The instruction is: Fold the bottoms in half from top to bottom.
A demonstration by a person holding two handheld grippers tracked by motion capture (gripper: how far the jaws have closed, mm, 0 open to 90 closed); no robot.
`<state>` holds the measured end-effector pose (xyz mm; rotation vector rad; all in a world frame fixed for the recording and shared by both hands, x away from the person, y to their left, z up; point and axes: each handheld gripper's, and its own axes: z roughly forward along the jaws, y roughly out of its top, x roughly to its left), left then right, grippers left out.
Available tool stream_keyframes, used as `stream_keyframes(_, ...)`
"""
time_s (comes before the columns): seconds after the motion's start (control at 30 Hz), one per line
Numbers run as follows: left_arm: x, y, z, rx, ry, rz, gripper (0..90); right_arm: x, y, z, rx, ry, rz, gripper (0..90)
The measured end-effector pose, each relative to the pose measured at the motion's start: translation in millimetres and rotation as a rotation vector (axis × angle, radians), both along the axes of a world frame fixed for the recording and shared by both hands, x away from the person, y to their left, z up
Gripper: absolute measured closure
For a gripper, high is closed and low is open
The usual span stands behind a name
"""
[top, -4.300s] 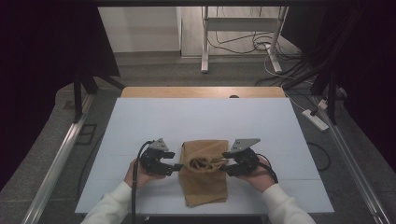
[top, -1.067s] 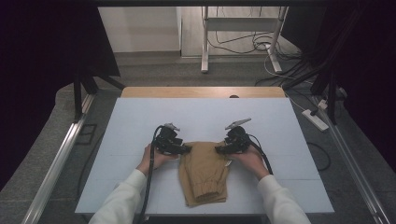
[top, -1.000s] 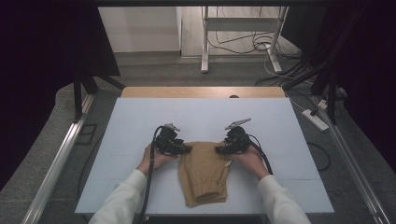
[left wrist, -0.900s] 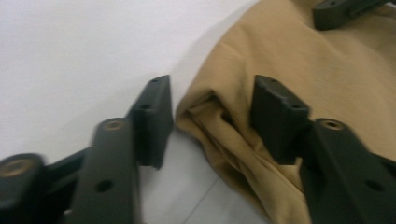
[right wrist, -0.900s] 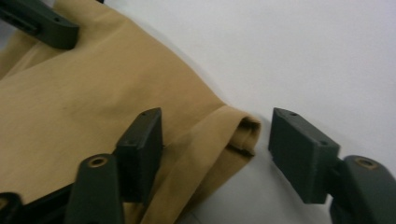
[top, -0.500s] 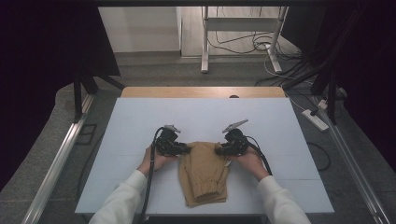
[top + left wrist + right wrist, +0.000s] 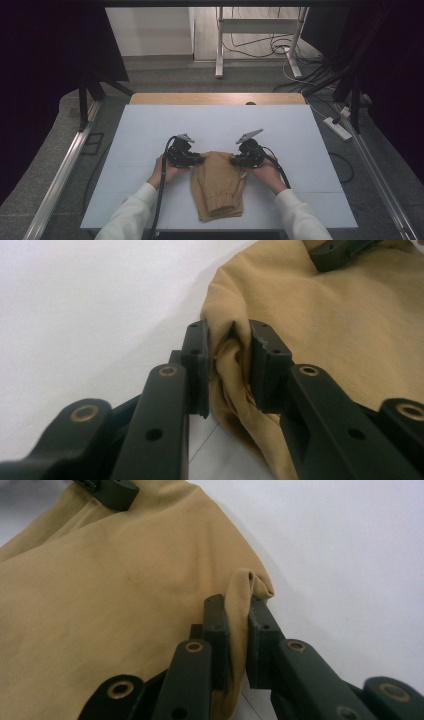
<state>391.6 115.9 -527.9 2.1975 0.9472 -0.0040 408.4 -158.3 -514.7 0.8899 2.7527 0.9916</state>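
Observation:
A folded tan garment (image 7: 218, 185) lies on the white table (image 7: 150, 130), its cuffed end toward the person. My left gripper (image 7: 197, 160) is shut on the garment's far left corner; in the left gripper view a bunch of tan cloth (image 7: 230, 355) sits pinched between the jaws of the left gripper (image 7: 229, 365). My right gripper (image 7: 235, 161) is shut on the far right corner; in the right gripper view a fold of the cloth (image 7: 240, 587) is caught in the right gripper (image 7: 237, 630). The garment (image 7: 100, 590) spreads flat beyond it.
The table's wooden far edge (image 7: 217, 98) lies beyond the white top. Metal rails (image 7: 60, 180) run along both sides. A power strip (image 7: 338, 128) and cables lie on the floor at the right. A desk frame (image 7: 260, 30) stands behind the table.
Both grippers moved from the garment's middle to its far corners, spreading the bunched cloth flat. Over the last second they have held nearly still.

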Motion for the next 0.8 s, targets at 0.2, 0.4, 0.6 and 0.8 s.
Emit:
stream_keyframes(0.2, -0.1, 0.5, 2.6, -0.003, -0.014, -0.001, 71.4, -0.6, -0.6, 3.2, 0.002, -0.016, -0.001, 82.0)
stream_keyframes(0.4, 0.7, 1.7, 6.0, -0.011, -0.032, 0.006, 71.4, -0.8, -1.3, 6.8, 0.02, -0.041, -0.009, 82.2)
stream_keyframes(0.6, 1.7, 3.8, 10.4, -0.021, -0.052, 0.015, 71.4, 0.2, -2.3, 11.5, 0.039, -0.063, -0.019, 82.2)
stream_keyframes(0.8, 4.7, 5.6, 13.5, -0.034, -0.066, 0.021, 71.4, 1.9, -2.1, 15.6, 0.052, -0.085, -0.027, 82.3)
